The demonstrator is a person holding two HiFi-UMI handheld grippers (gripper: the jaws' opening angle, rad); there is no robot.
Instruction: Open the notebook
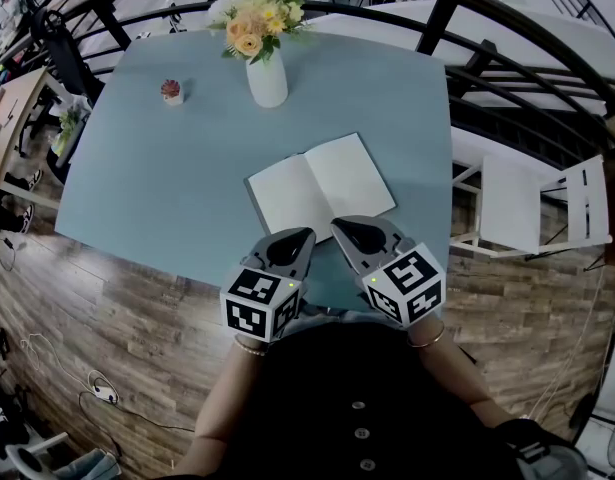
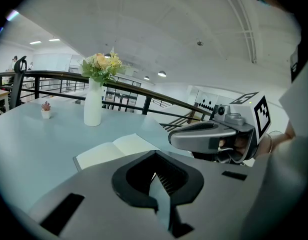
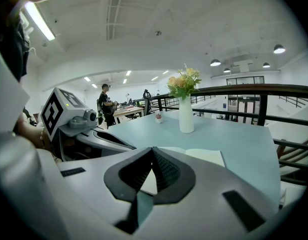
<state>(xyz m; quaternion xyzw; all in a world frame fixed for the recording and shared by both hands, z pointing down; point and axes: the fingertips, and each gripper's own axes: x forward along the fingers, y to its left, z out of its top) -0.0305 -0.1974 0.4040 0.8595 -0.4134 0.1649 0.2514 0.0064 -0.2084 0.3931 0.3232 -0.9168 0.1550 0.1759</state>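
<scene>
The notebook (image 1: 322, 188) lies open and flat on the pale blue table (image 1: 187, 168), its two blank white pages facing up. It shows again in the left gripper view as the notebook (image 2: 113, 150) and in the right gripper view as the notebook (image 3: 206, 156). Both grippers hover side by side at the table's near edge, just short of the book. My left gripper (image 1: 307, 234) is shut with nothing in it, tips meeting (image 2: 155, 154). My right gripper (image 1: 337, 225) is shut and empty too, its tips together (image 3: 152, 150).
A white vase of flowers (image 1: 266, 73) stands at the far side of the table. A small potted plant (image 1: 172, 91) sits at the far left. A white chair (image 1: 542, 208) stands to the right, a black railing (image 1: 507, 58) curves behind.
</scene>
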